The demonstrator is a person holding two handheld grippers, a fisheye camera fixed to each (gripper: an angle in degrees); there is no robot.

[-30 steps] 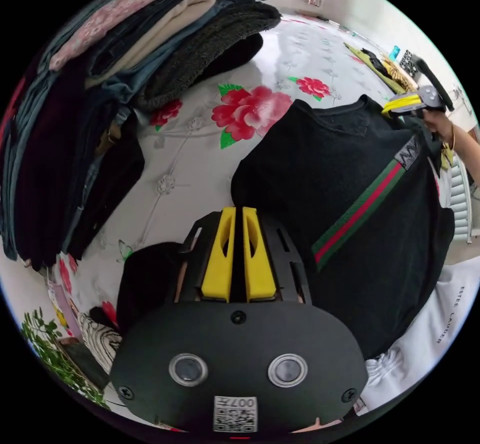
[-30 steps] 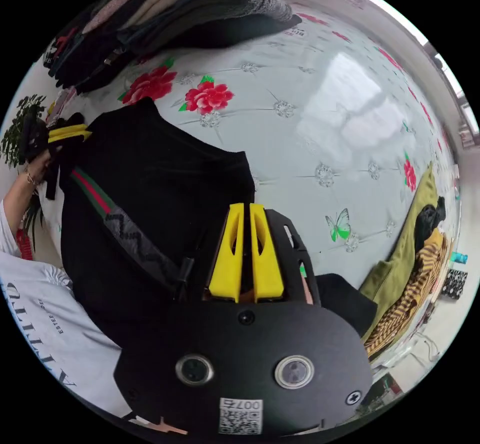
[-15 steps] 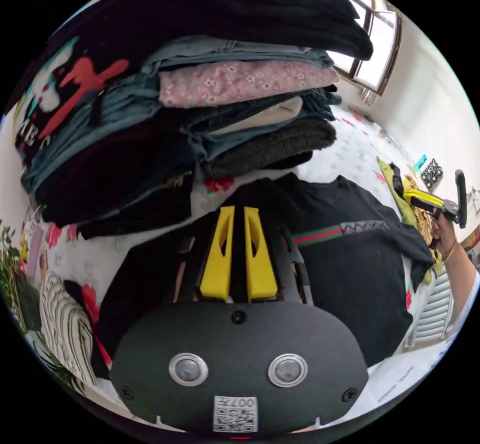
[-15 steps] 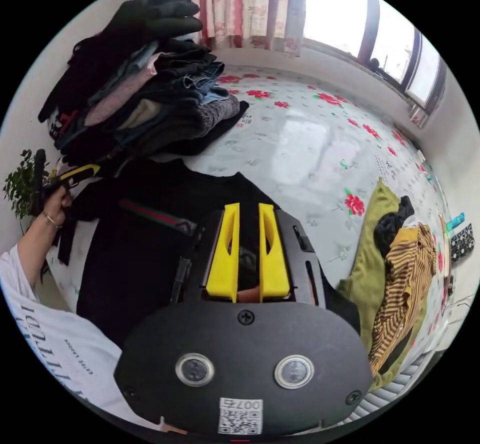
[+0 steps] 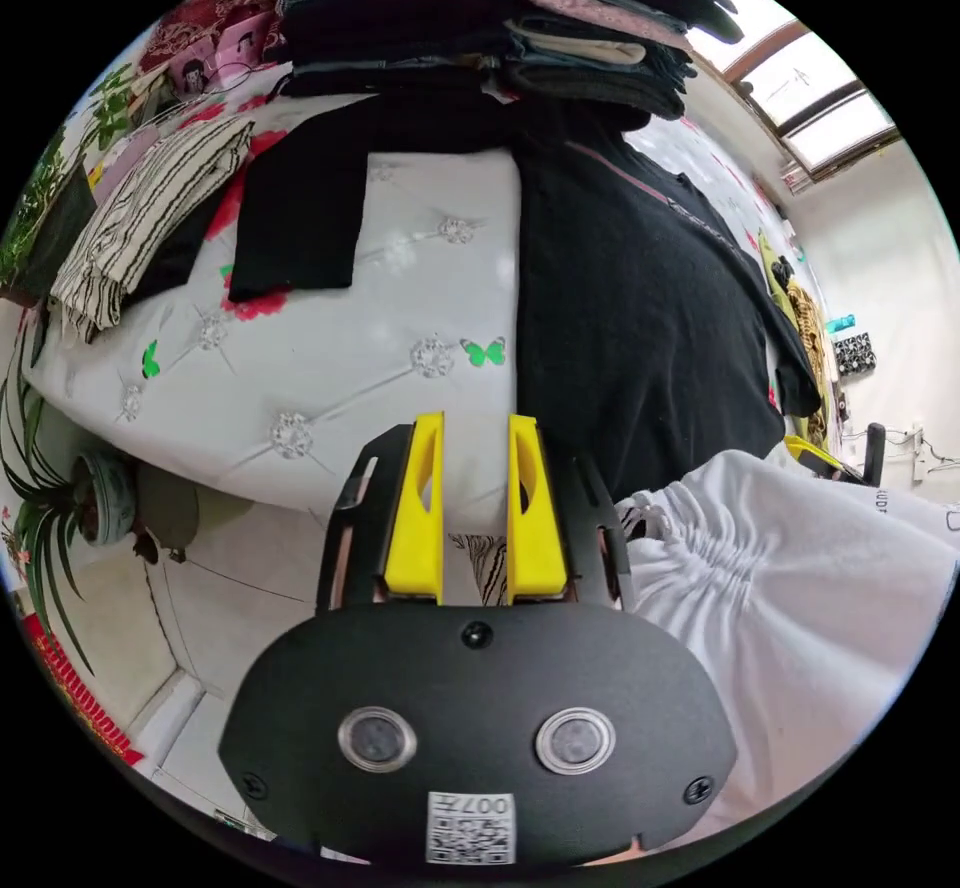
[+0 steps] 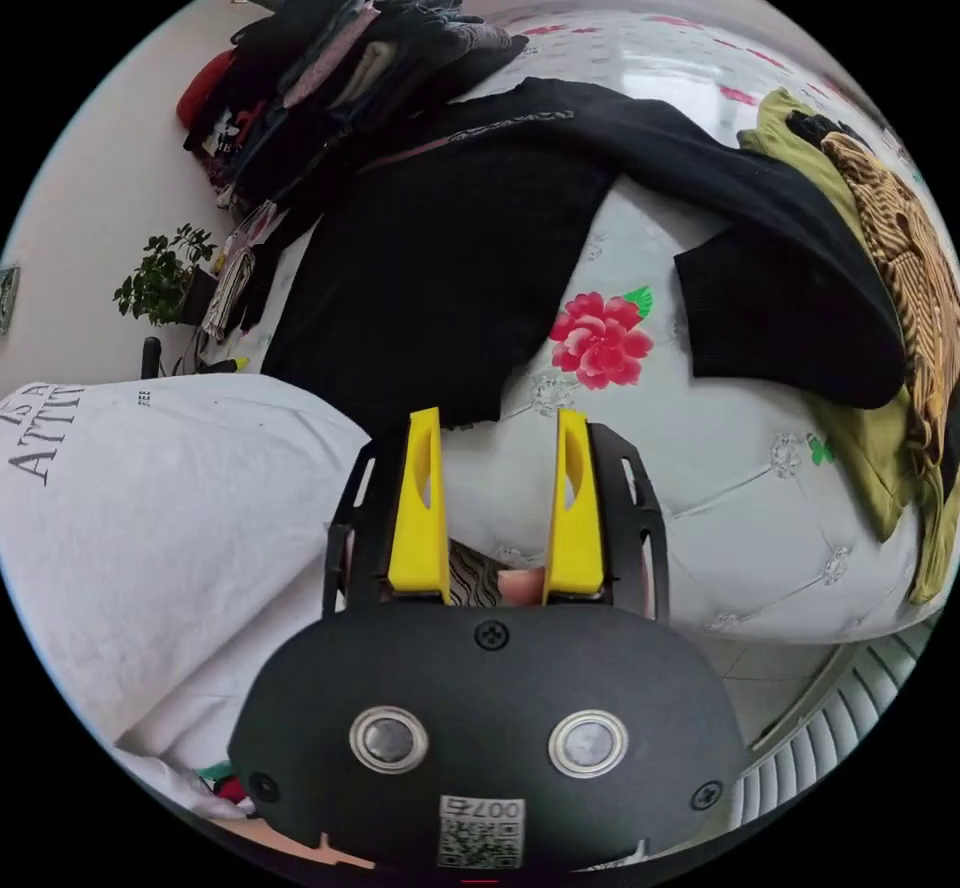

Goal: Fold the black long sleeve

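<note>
While black long sleeve point(image 5: 640, 318) lies spread flat on bed point(image 5: 330, 368), hem at near edge, left gripper point(image 5: 475, 503) and right gripper point(image 6: 495, 503) hang open, empty, off that edge. Risk: sleeve point(image 6: 790, 318) near olive garment point(image 6: 870, 448) snags it; collar touching folded pile point(image 5: 500, 18) could topple stack.

Partial letters "ATTIT" show on the person's white shirt point(image 6: 150, 488); the rest is unreadable
</note>
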